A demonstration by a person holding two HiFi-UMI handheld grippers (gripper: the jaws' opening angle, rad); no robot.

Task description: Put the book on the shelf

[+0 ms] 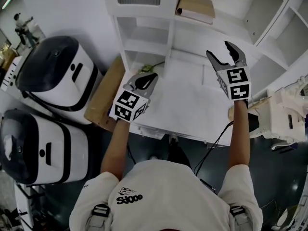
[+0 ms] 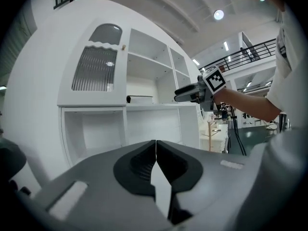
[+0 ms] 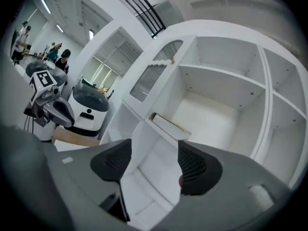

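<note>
Left gripper (image 1: pixel 146 80): jaws pressed together on nothing, held low, apparently idle.
Right gripper (image 1: pixel 223 52): jaws apart and empty, aimed at the shelf (image 1: pixel 144 46).
Book (image 1: pixel 195 7): lying flat on an upper board, well apart from both grippers; placement looks done.

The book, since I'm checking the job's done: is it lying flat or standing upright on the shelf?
Lying flat: the book rests broad side down on the shelf, cover facing up.
</note>
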